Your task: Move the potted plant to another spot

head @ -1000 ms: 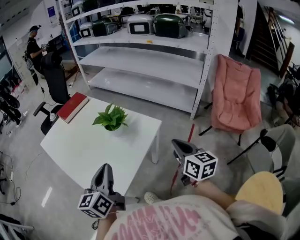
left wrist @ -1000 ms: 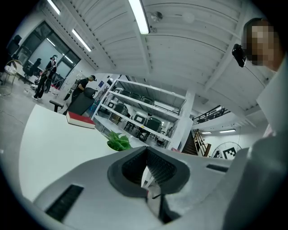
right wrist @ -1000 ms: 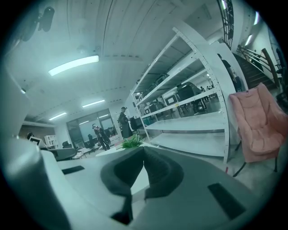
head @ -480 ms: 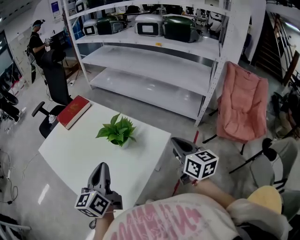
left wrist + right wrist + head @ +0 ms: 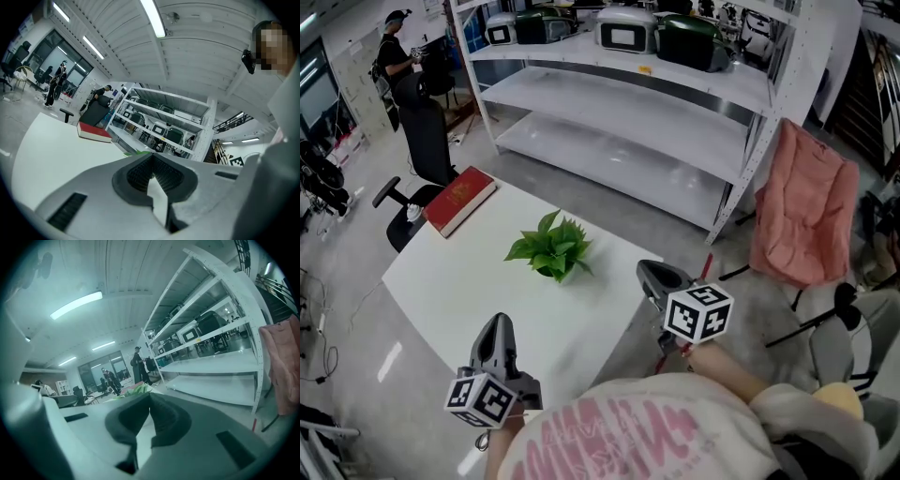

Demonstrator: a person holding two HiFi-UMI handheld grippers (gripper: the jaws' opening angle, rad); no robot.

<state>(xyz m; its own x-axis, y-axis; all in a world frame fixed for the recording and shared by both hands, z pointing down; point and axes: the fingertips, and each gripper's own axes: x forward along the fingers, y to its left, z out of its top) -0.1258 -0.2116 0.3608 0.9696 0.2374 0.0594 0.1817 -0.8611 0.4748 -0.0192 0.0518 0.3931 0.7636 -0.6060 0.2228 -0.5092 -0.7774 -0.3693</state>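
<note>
The small potted plant (image 5: 551, 249) with green leaves stands upright near the middle of the white table (image 5: 459, 281). My left gripper (image 5: 497, 328) hovers over the table's near edge, short of the plant, jaws together and empty. My right gripper (image 5: 650, 273) is off the table's right corner, level with the plant and to its right, also shut with nothing in it. In the left gripper view, only a sliver of the plant (image 5: 138, 152) shows above the left gripper (image 5: 151, 157). In the right gripper view, the plant's leaves (image 5: 137, 390) peek over the right gripper (image 5: 149, 395).
A red book (image 5: 460, 200) lies at the table's far left corner. A black office chair (image 5: 420, 150) stands beyond it. A white shelving rack (image 5: 628, 103) with appliances fills the back. A pink folding chair (image 5: 804, 211) stands at the right. A person (image 5: 394, 58) stands far left.
Both grippers have come forward towards the table, and the table and plant now sit nearer and lower in the head view. The left gripper is now over the table's near edge.
</note>
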